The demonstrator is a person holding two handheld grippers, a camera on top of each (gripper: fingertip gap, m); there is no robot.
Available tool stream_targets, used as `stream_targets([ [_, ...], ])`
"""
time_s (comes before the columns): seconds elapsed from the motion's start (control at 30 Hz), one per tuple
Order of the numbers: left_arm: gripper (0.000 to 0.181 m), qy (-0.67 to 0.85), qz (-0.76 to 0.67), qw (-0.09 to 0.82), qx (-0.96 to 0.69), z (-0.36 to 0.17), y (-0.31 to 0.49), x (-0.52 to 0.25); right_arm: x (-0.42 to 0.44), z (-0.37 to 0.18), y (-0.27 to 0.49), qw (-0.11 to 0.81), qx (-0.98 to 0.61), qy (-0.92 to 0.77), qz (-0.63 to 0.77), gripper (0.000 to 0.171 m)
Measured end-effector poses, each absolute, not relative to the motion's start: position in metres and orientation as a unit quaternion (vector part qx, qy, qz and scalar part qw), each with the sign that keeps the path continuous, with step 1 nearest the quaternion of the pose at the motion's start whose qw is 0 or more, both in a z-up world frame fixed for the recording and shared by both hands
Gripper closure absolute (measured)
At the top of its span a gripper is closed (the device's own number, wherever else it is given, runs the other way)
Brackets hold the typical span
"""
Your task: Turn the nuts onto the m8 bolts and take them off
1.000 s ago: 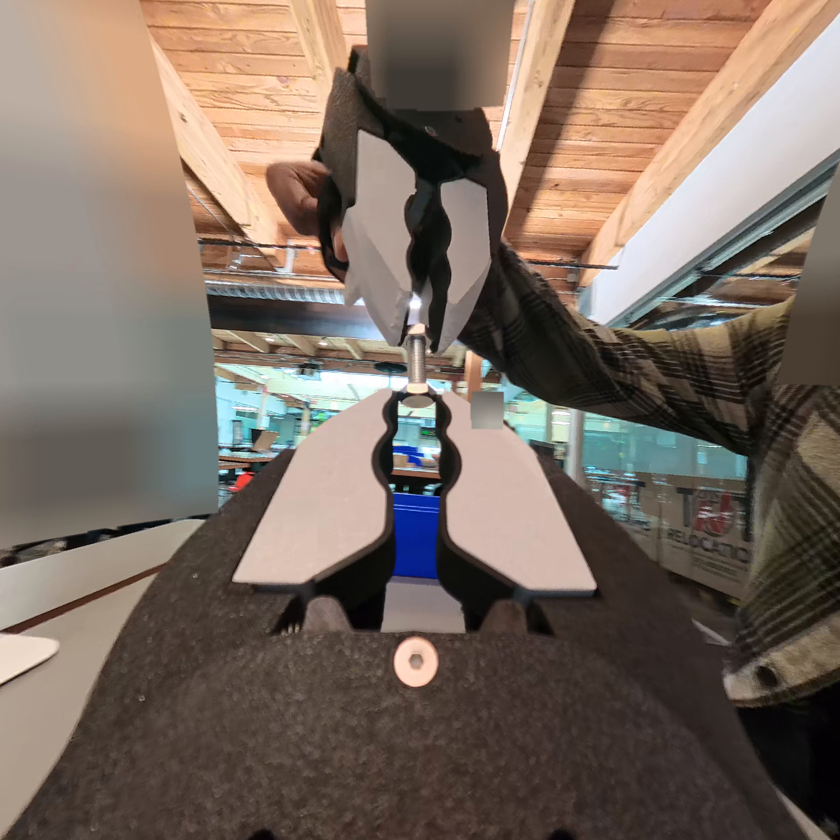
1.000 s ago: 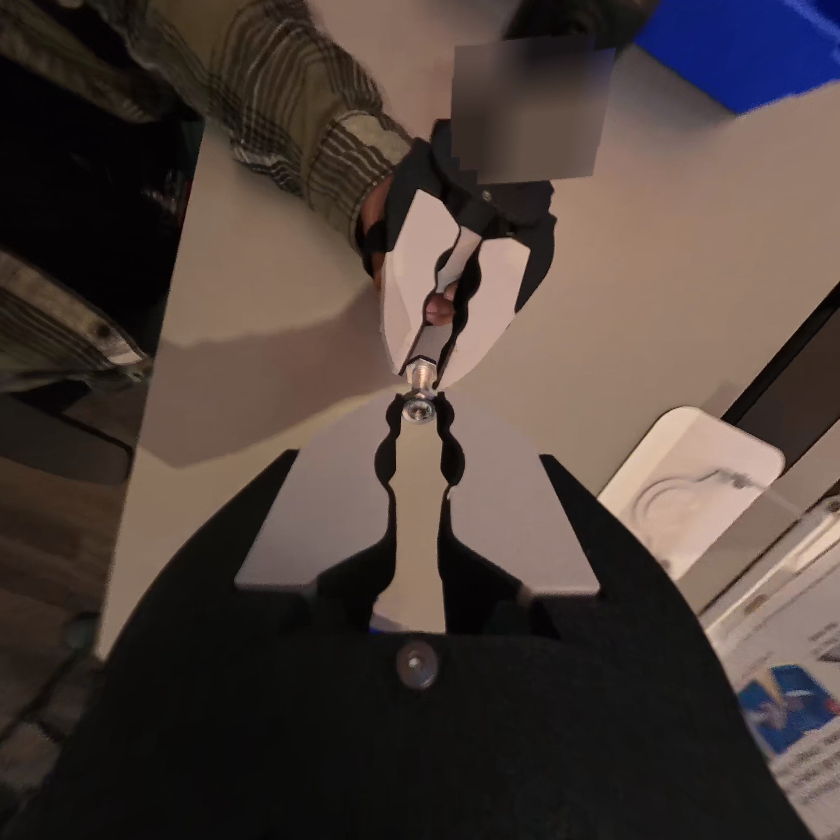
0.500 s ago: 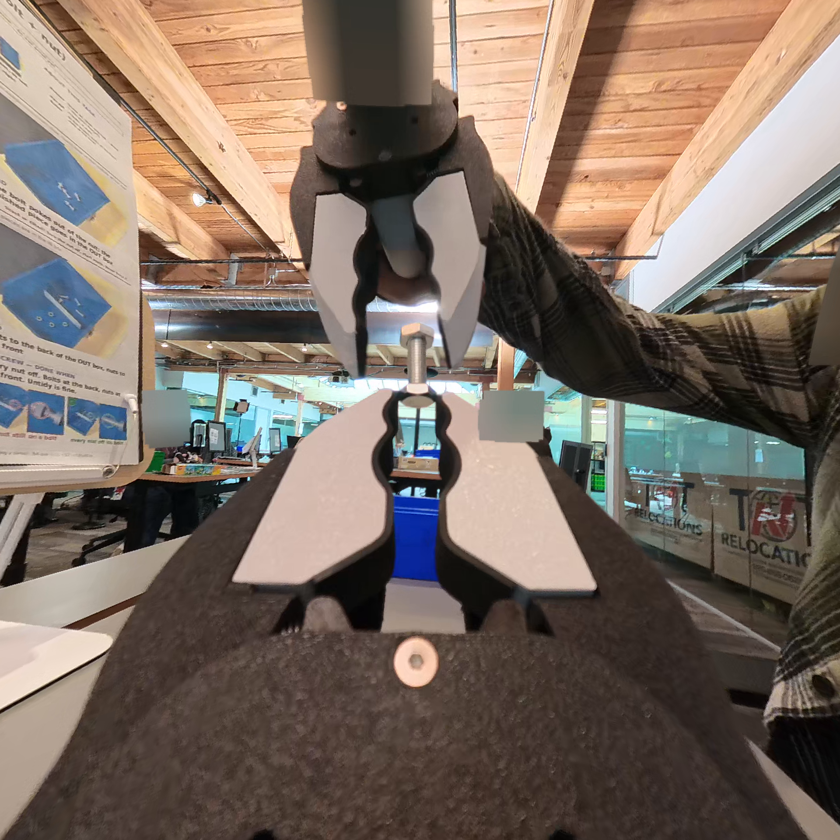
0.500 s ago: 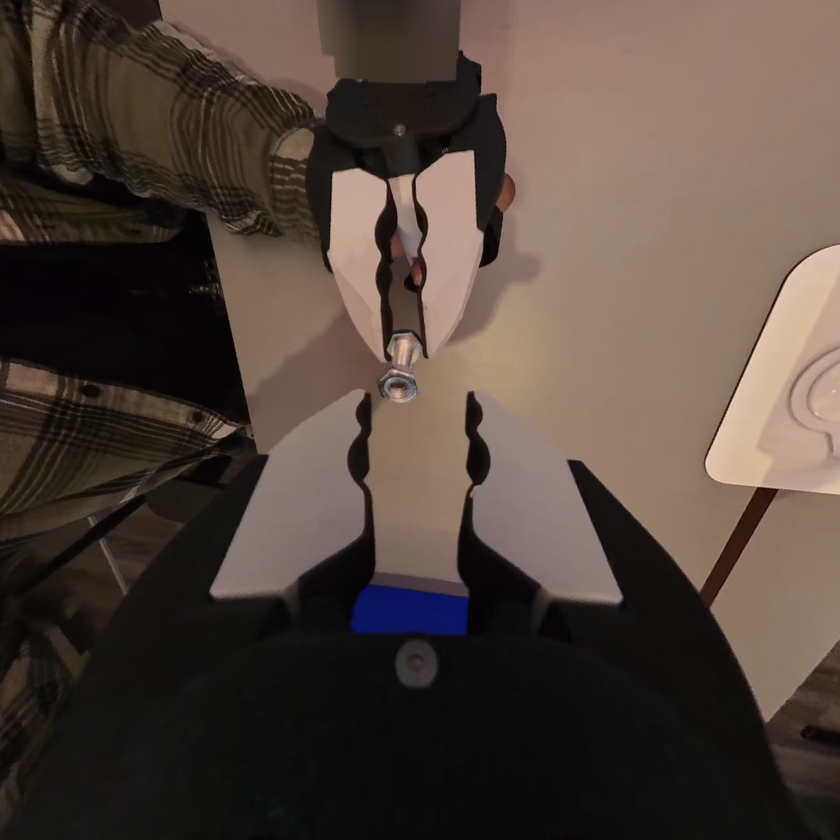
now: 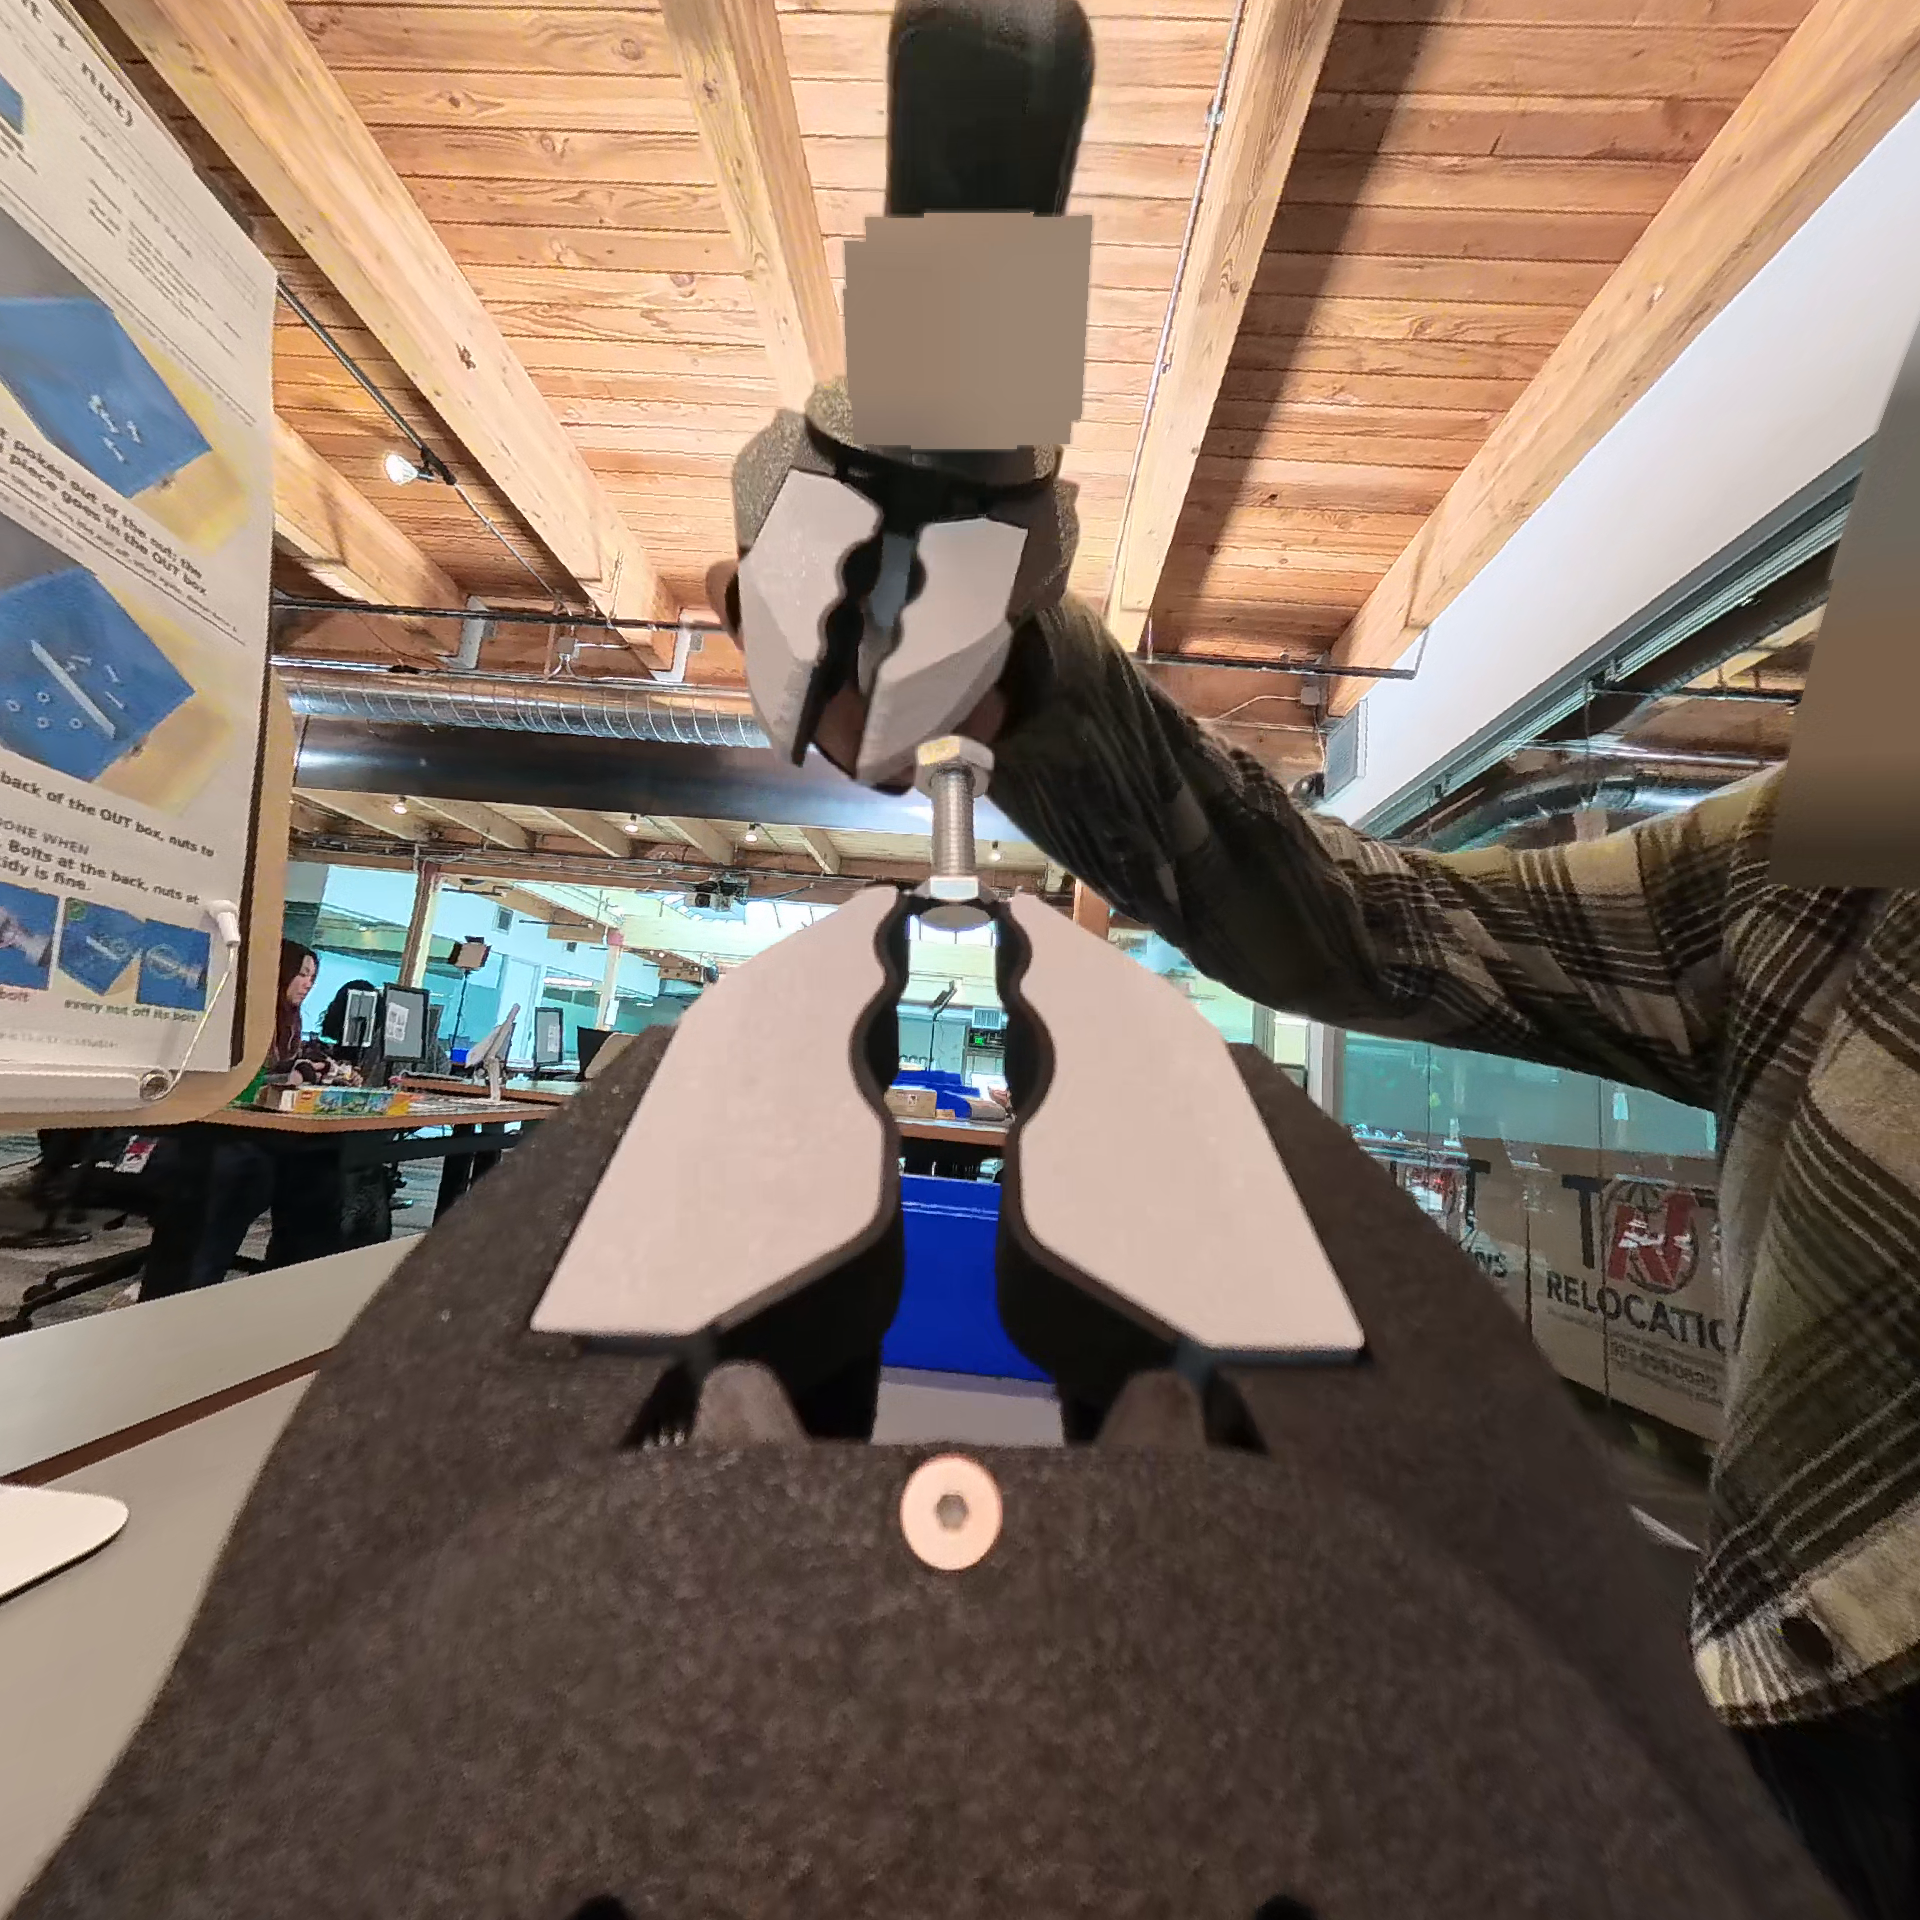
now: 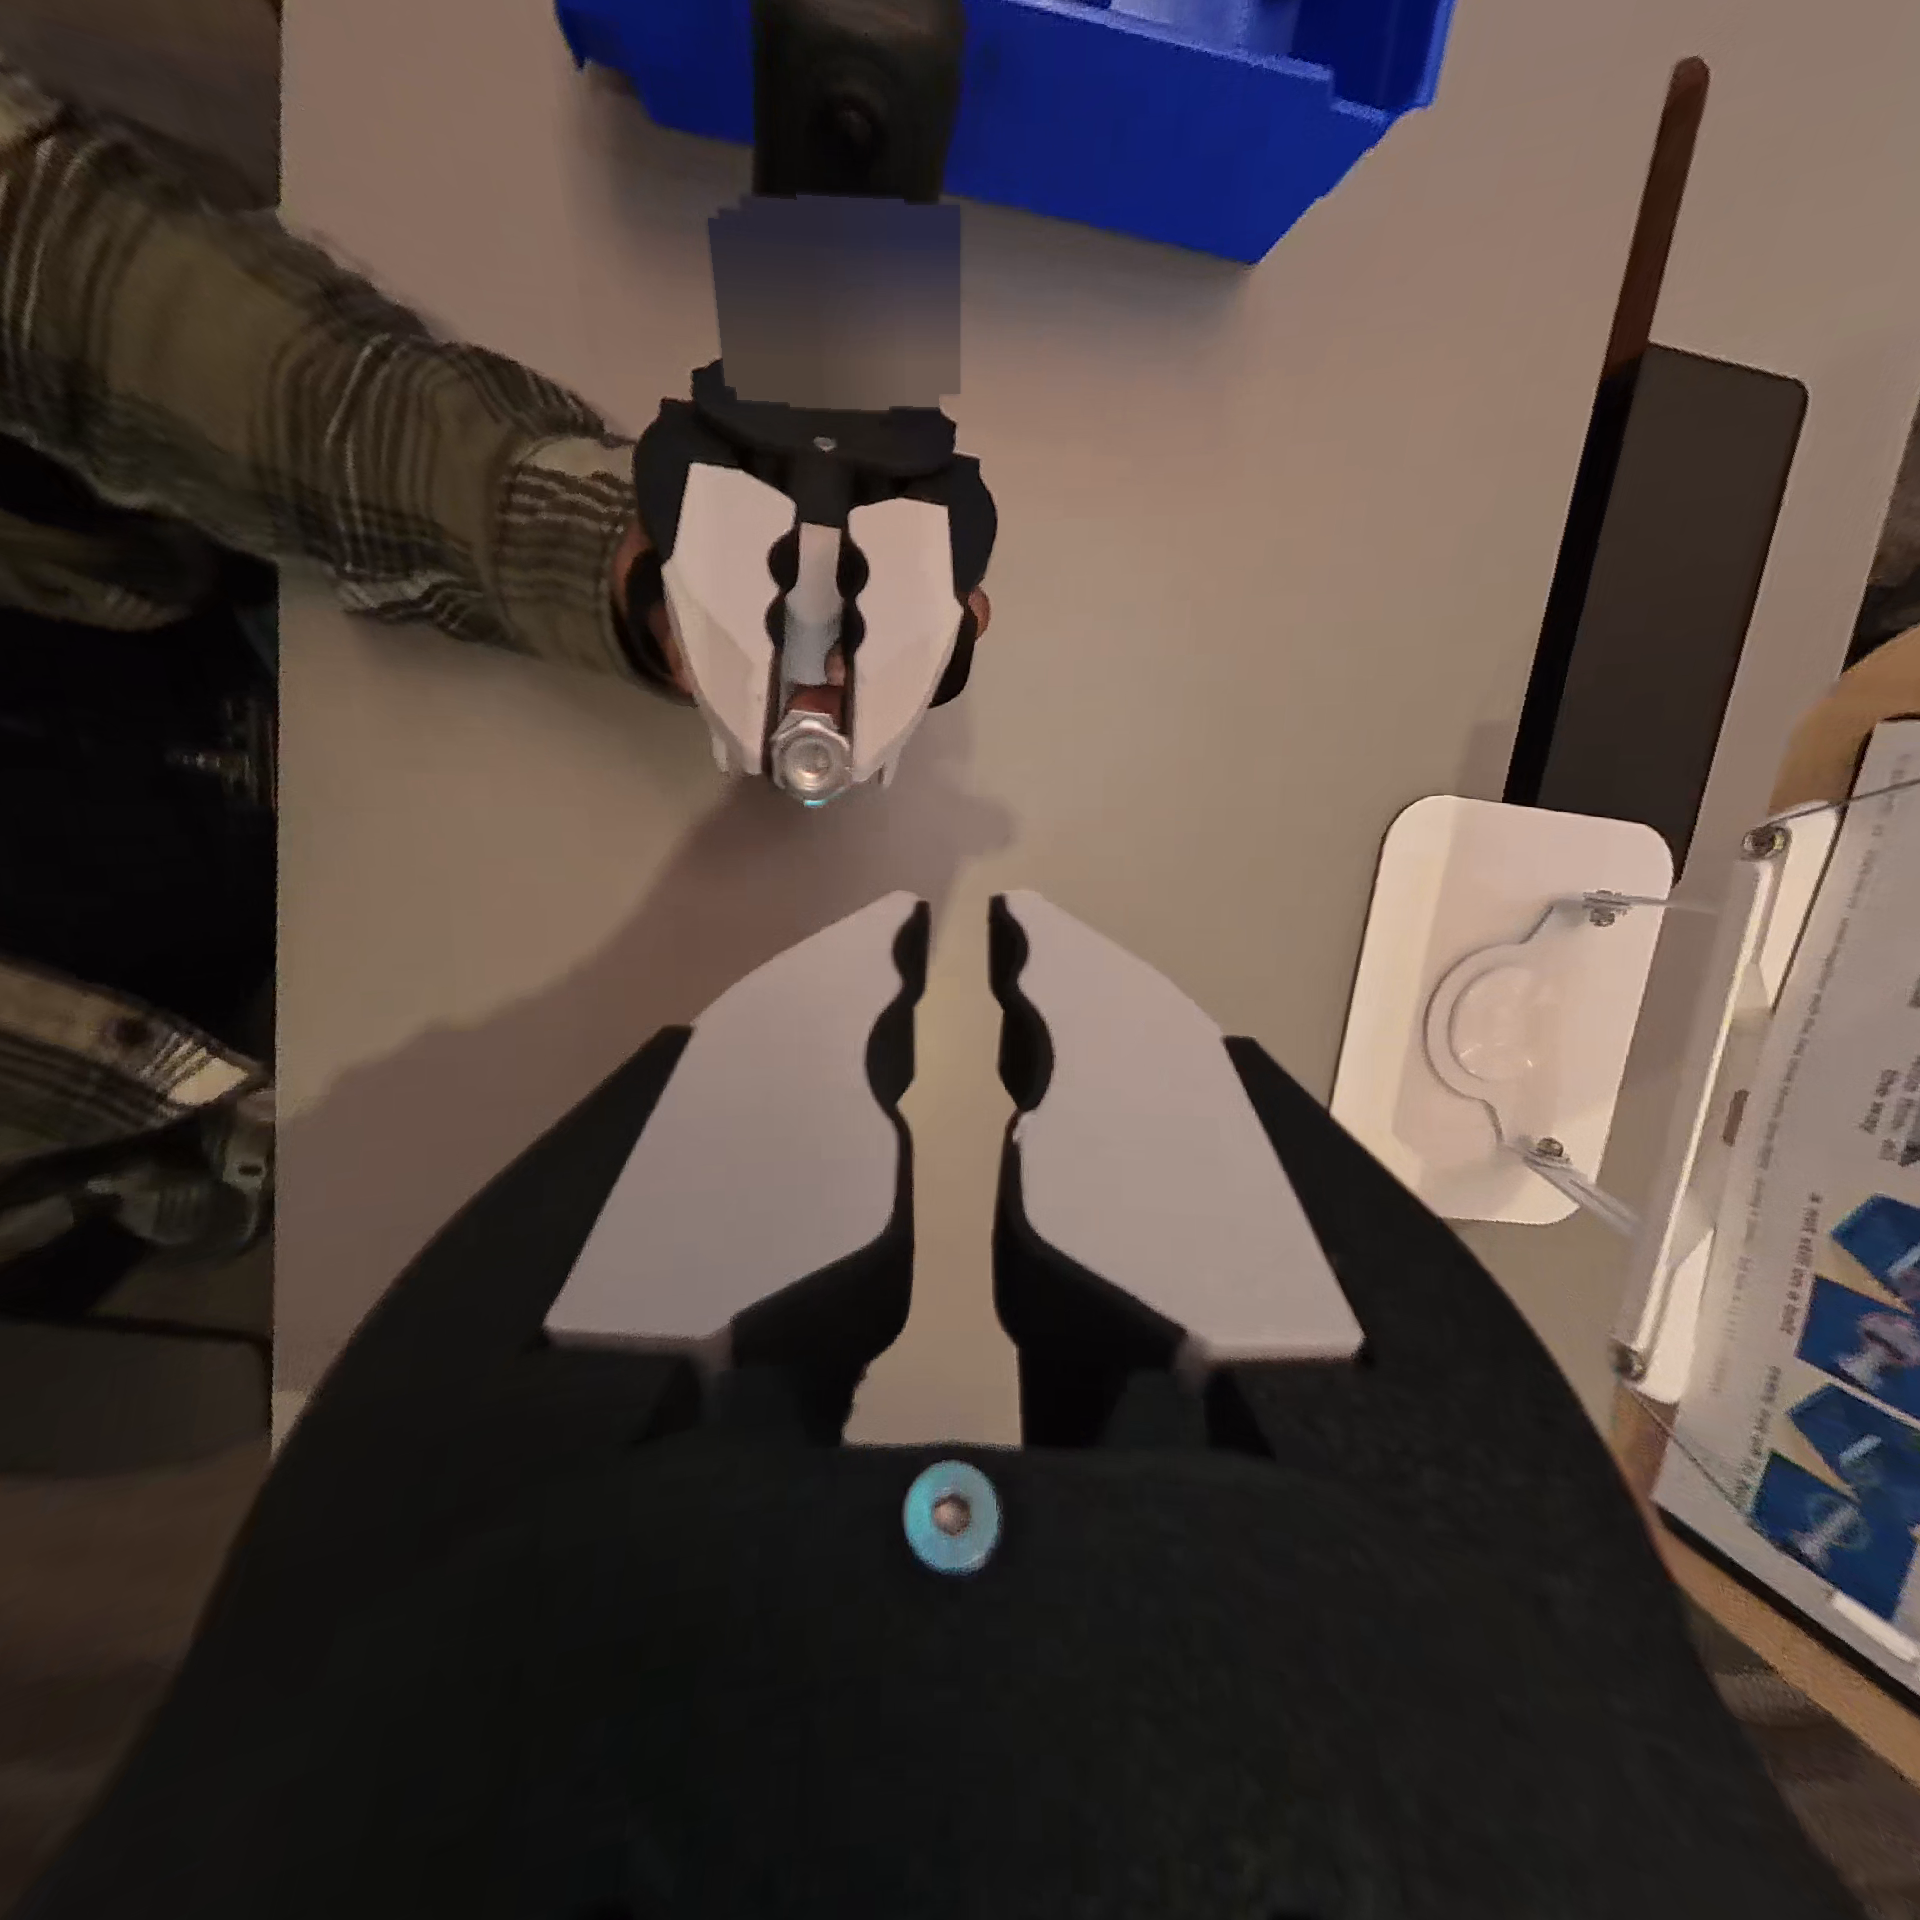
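My left gripper [image 5: 951,912] is shut on the head of a silver bolt [image 5: 951,826] and holds it upright in the air. A nut [image 5: 954,752] sits on the bolt's top end. In the right wrist view I see the left gripper [image 6: 810,753] with the bolt end and nut [image 6: 810,756] pointing at the camera. My right gripper [image 6: 958,914] is empty, with only a narrow gap between its fingers. It sits apart from the nut. In the left wrist view the right gripper [image 5: 868,764] hangs just above and left of the nut.
A blue bin [image 6: 1143,104] stands at the far edge of the grey table [image 6: 1247,520]. A white stand base [image 6: 1496,1039] carries an instruction sheet [image 6: 1818,1351] at the right, next to a black slab [image 6: 1662,582]. Plaid sleeves [image 5: 1455,935] reach in from the sides. The grippers' ends are close to 5 cm from one another.
The right gripper let go of the nut and opened wide. It then drew back from the bolt and narrowed its gap. The left gripper kept hold of the bolt.
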State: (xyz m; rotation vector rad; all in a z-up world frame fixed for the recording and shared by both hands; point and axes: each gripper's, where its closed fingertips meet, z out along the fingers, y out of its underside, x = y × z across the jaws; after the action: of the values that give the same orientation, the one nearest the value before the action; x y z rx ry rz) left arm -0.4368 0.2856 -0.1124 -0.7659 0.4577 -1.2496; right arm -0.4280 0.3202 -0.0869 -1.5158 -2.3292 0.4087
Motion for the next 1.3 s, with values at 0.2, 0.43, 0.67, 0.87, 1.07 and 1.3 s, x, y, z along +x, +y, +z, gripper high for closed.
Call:
stream_targets([
  [0.2, 0.167, 0.206, -0.563, 0.719, -0.351, -0.114, 0.287, -0.436, -0.430, -0.099, 0.313, 0.143, -0.554, -0.807, 0.147, 0.165],
  [0.43, 0.167, 0.209, -0.555, 0.719, -0.363, -0.116, 0.289, -0.433, -0.436, -0.102, 0.308, 0.128, -0.568, -0.797, 0.159, 0.165],
  [0.67, 0.167, 0.205, -0.554, 0.719, -0.366, -0.117, 0.291, -0.434, -0.433, -0.106, 0.303, 0.107, -0.584, -0.789, 0.160, 0.165],
  [0.87, 0.167, 0.205, -0.551, 0.718, -0.373, -0.118, 0.292, -0.433, -0.429, -0.108, 0.299, 0.088, -0.596, -0.782, 0.161, 0.165],
  [1.07, 0.167, 0.207, -0.551, 0.718, -0.372, -0.118, 0.292, -0.432, -0.423, -0.109, 0.292, 0.065, -0.601, -0.779, 0.166, 0.164],
  [1.3, 0.167, 0.212, -0.554, 0.716, -0.369, -0.117, 0.290, -0.430, -0.429, -0.100, 0.314, 0.116, -0.599, -0.779, 0.145, 0.166],
])
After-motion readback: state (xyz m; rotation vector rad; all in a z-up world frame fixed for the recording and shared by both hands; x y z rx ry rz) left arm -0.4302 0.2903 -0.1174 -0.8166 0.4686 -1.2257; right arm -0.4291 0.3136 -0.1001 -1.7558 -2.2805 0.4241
